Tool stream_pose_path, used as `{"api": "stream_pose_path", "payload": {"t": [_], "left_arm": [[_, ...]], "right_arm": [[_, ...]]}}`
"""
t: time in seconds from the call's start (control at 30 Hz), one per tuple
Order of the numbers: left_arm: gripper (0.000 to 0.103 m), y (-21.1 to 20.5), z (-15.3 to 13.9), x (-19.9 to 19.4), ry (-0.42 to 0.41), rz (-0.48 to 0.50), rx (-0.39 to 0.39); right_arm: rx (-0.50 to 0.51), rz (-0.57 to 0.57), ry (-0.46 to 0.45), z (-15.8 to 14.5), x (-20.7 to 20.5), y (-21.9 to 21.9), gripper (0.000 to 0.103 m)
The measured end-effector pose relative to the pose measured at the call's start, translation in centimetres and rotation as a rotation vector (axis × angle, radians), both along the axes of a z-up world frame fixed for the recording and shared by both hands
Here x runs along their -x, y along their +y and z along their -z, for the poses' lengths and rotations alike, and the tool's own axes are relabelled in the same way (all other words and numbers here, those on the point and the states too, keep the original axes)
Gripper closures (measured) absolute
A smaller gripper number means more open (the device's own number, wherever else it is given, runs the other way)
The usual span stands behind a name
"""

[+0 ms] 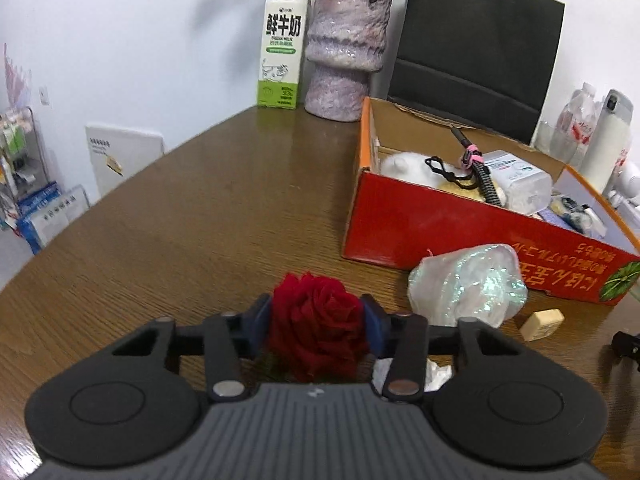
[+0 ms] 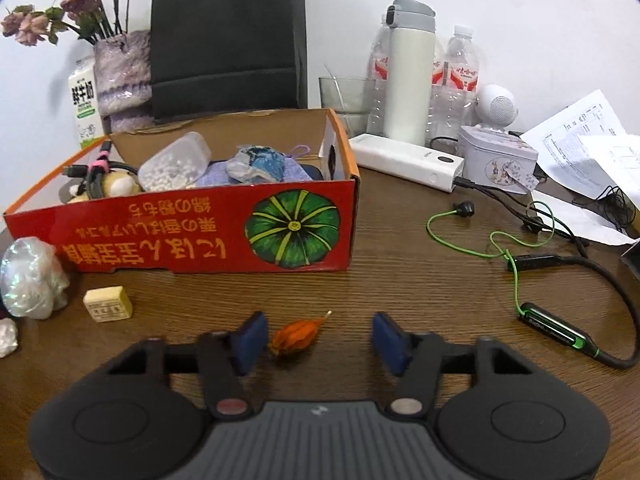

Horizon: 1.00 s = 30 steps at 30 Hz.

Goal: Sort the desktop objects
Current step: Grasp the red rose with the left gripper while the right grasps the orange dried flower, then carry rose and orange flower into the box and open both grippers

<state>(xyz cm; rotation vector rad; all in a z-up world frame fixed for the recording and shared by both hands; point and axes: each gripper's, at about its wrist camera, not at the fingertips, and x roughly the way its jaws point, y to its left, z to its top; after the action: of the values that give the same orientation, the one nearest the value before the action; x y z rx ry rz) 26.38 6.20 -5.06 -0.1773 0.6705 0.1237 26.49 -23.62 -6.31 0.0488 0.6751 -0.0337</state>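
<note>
**deskbot_fan:** Working big to small: the brown wood-grain table (image 2: pixel 400 280) carries a red cardboard box with a green pumpkin print (image 2: pixel 240 232), sitting far and left in the right wrist view, open-topped and already full of odds and ends. That looks like the sorting bin to me. Near its front wall sits a crinkled iridescent plastic bag (image 1: pixel 466 286) and a small cream rectangular block (image 1: pixel 542 324) just right of it.

**umi_tinkerer:** And the grippers? The left gripper (image 1: pixel 318 320) has its blue pads pressed on both sides of a red rose bloom (image 1: pixel 318 320), so that one's got its flower. The right gripper (image 2: pixel 316 338) is narrowed but not gripping: a small orange pod-shaped thing with a pointed tip (image 2: pixel 296 334) lies on the table between the pads, just beside the left one, with a clear gap to the right pad.

**deskbot_fan:** So how would you finish this well?

**umi_tinkerer:** My take: shift the right gripper a touch left so the pod sits centred, otherwise one pad will shove it sideways before the other arrives. Close gently, it looks light and crushable. Same for the rose: petals bruise, so no extra squeeze. Lift both straight up, clear the box's near wall, then release low inside.
</note>
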Motion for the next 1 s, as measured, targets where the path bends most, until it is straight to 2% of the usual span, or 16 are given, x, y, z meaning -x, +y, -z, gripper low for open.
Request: {"api": "stream_pose_path", "payload": {"t": [0.07,0.13,0.37,0.57,0.8,0.9,1.0], "left_arm": [[0.061,0.0,0.0,0.1,-0.006,0.006,0.012],[0.063,0.1,0.0,0.2,-0.011,0.011,0.022],[0.064,0.4,0.0,0.9,-0.032,0.023,0.062],[0.064,0.0,-1.0,1.8,-0.087,0.027,0.04],[0.064,-0.7,-5.1,2.6,-0.199,0.061,0.069],[0.064,-2.3,-7.3,2.1,-0.252,0.103,0.069],[0.064,-3.9,-9.1,0.9,-0.298,0.119,0.069]], "right_arm": [[-0.006,-0.009,-0.008,0.0,0.5,0.1,0.078],[-0.016,-0.024,-0.013,0.0,0.8,0.1,0.089],[-0.029,-0.034,-0.036,0.1,2.0,0.2,0.09],[-0.015,-0.023,-0.074,-0.5,3.0,0.2,0.09],[-0.031,-0.049,-0.16,-2.8,3.7,0.4,0.091],[-0.048,-0.096,-0.185,-4.5,3.0,2.0,0.09],[-0.054,-0.132,-0.251,-6.8,2.3,3.8,0.091]]}}
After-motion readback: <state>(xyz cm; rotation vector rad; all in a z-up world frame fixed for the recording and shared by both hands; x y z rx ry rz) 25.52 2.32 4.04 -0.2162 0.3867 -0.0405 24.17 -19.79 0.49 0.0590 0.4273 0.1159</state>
